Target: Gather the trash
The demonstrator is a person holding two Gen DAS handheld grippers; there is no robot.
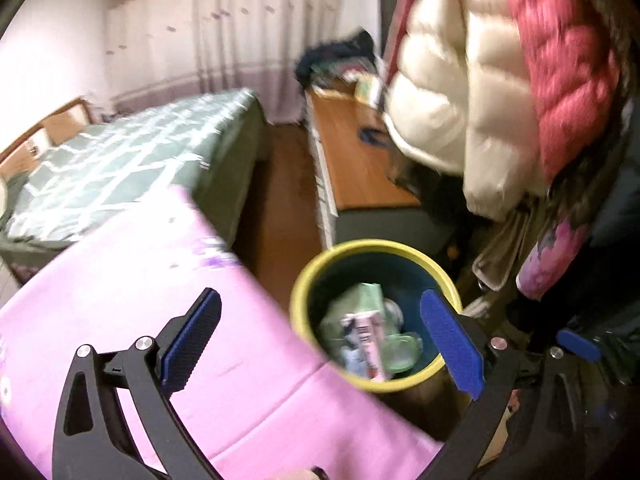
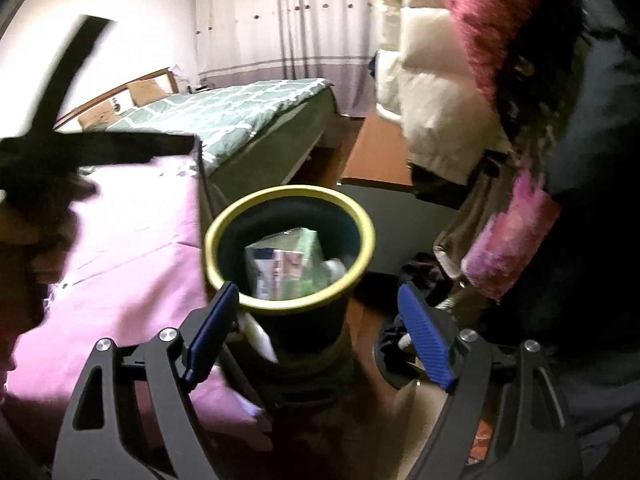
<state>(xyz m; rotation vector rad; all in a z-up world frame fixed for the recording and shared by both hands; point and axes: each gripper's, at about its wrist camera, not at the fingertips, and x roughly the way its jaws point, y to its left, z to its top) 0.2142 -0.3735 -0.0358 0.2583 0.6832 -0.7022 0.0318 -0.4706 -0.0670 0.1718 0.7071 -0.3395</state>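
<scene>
A dark bin with a yellow-green rim stands on the floor beside a pink-covered surface. It holds trash: a green carton, a pink-and-white carton and clear plastic. My left gripper is open and empty, above the bin's left side. In the right wrist view the bin's rim is at the centre with the trash inside. My right gripper is open and empty, just in front of the bin. The left gripper's dark frame shows blurred at upper left.
A bed with a green patterned cover lies behind. A wooden desk with clutter stands at right. Hanging coats, white and red, crowd the right side above the bin. Dark clothes lie on the floor.
</scene>
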